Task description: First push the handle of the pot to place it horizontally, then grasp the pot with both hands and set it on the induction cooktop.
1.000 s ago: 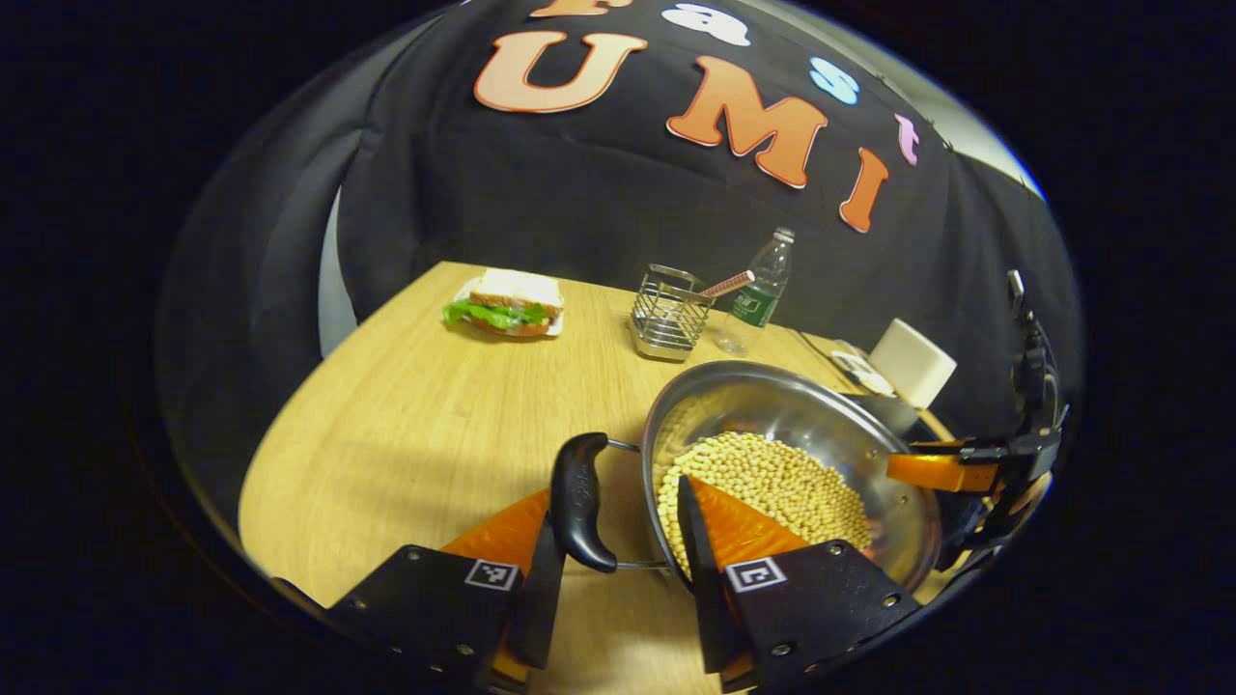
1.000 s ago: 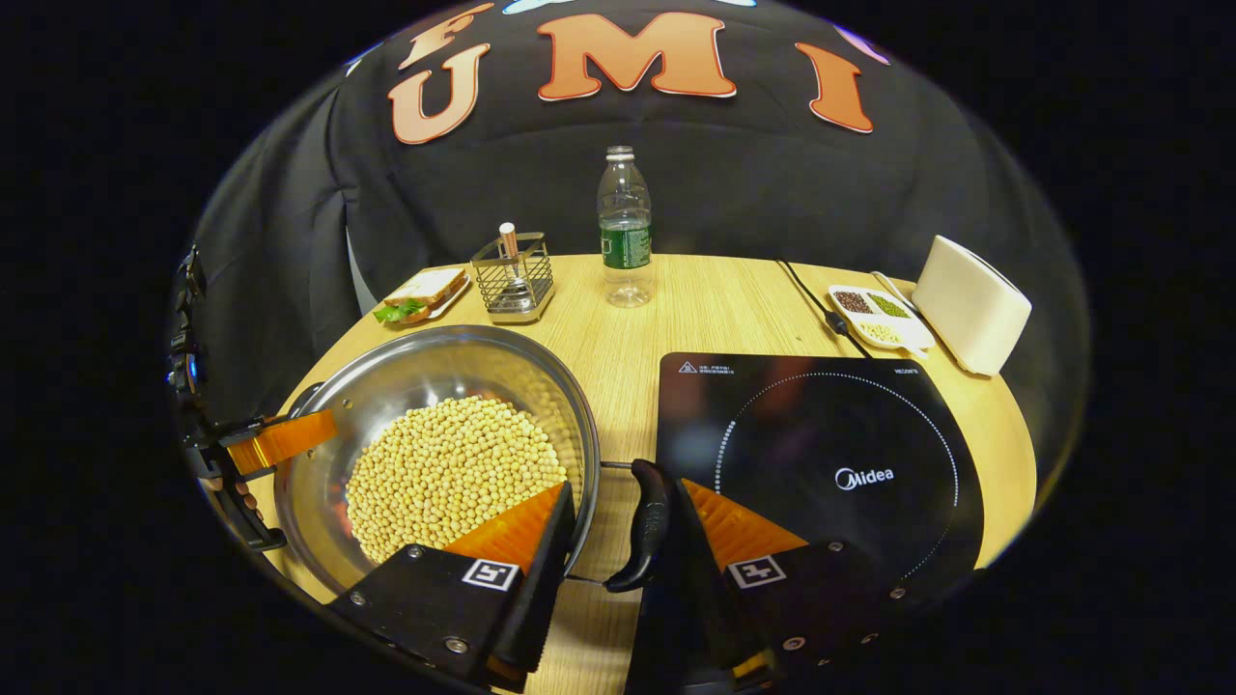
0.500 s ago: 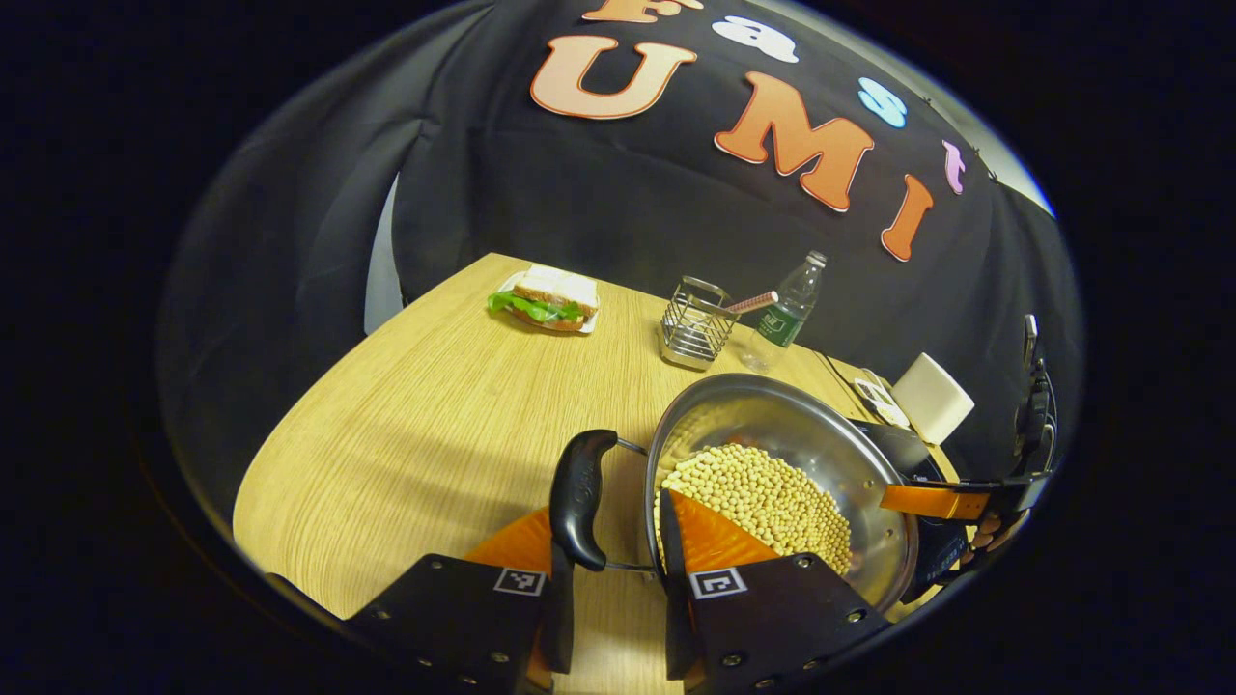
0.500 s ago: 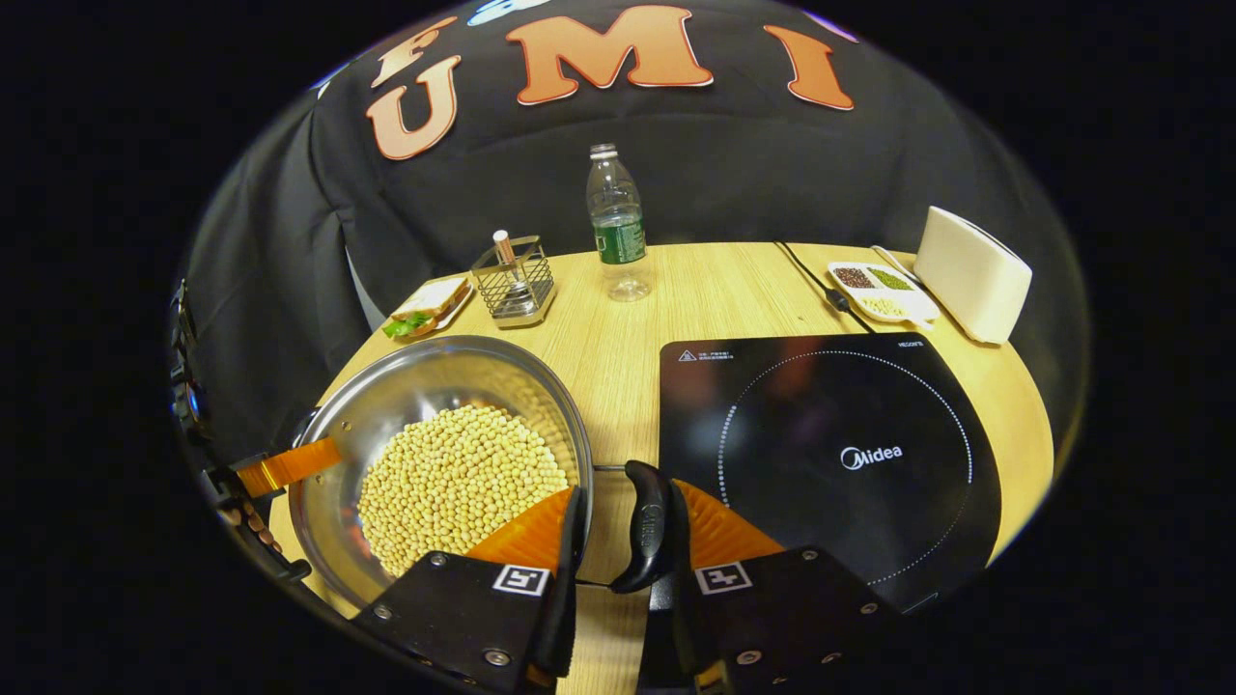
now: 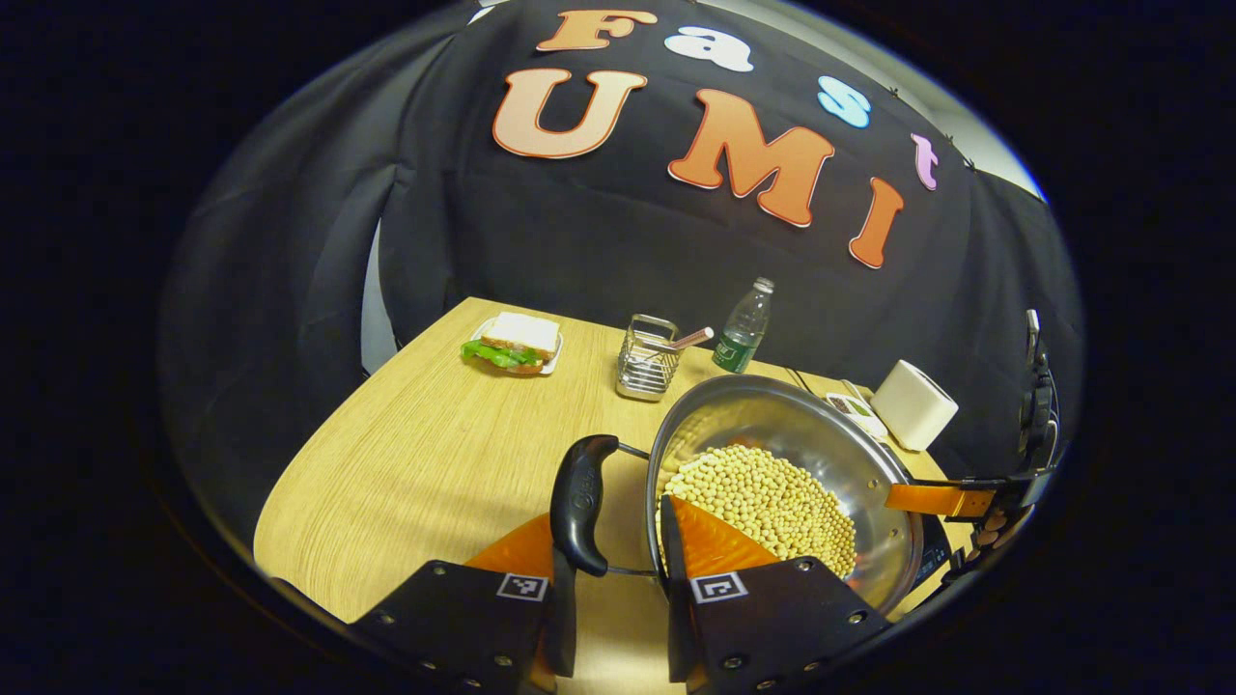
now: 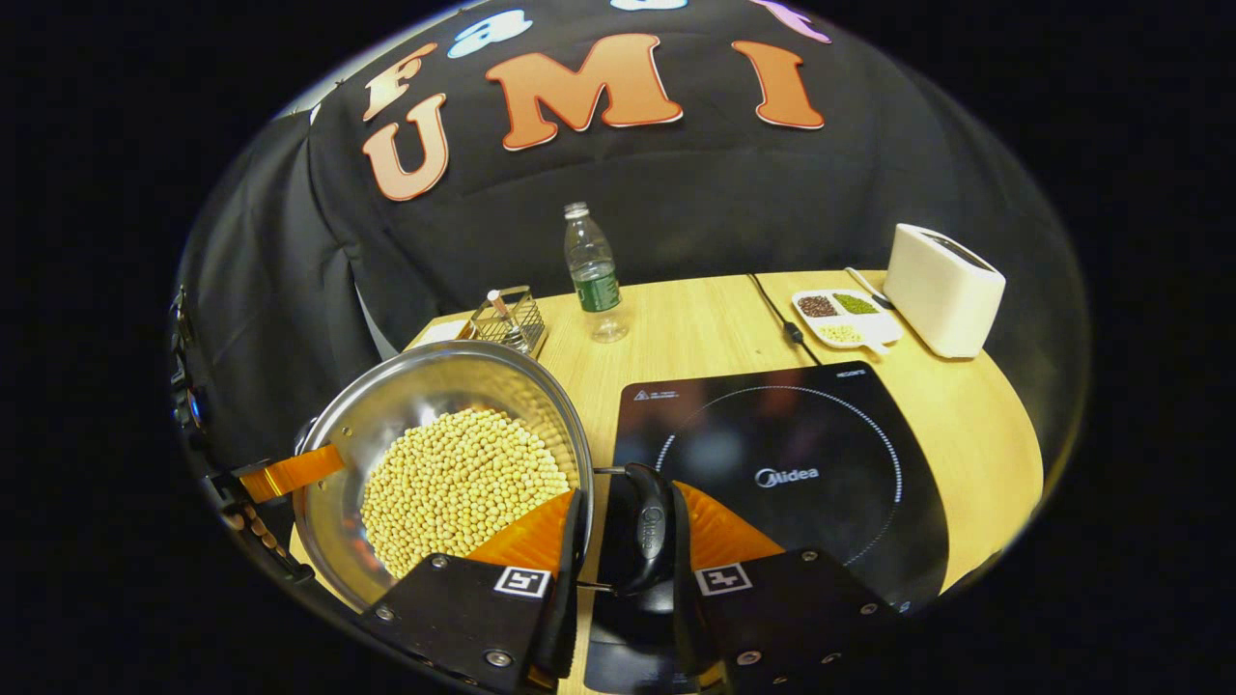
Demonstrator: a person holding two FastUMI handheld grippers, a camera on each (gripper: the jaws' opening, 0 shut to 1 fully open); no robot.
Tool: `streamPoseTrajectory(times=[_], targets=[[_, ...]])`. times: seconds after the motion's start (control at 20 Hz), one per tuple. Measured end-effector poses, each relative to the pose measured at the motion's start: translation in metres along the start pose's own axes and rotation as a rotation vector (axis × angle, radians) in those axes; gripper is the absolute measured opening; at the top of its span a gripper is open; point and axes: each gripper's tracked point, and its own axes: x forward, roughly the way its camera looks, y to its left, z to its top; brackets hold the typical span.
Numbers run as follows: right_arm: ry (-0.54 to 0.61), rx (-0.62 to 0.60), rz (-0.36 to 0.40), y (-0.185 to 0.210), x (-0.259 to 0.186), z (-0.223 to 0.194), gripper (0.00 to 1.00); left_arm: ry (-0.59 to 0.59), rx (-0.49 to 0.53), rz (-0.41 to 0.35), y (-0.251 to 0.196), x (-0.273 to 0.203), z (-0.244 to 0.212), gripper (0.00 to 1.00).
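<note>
- Pot [image 6: 444, 454], full of beans [image 6: 462, 483], sat between both grippers, apparently lifted above the table [image 5: 425, 463] and left of the cooktop [image 6: 782, 473].
- Right gripper [image 6: 623, 536] was clenched on the right handle [image 6: 642, 526]; left gripper [image 5: 613, 545] was clenched across the left handle [image 5: 579, 502] and its wire.
- Uneven lifting would likely tilt the pot and spill beans over the low rim.
- The handles seemed to pivot on wires, so either could swing and the pot sag or slip.
- Moving too low risked the base clipping the cooktop's edge.
- The bottle [image 6: 591, 275] stood well apart, no hazard.
</note>
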Motion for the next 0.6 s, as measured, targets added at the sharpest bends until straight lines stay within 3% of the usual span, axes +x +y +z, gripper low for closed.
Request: streamPoseTrajectory(times=[0.6], targets=[[-0.035,0.05,-0.064,-0.1,-0.038,0.012,0.4,0.035,0.039,-0.066,-0.113,0.011,-0.009,0.38]])
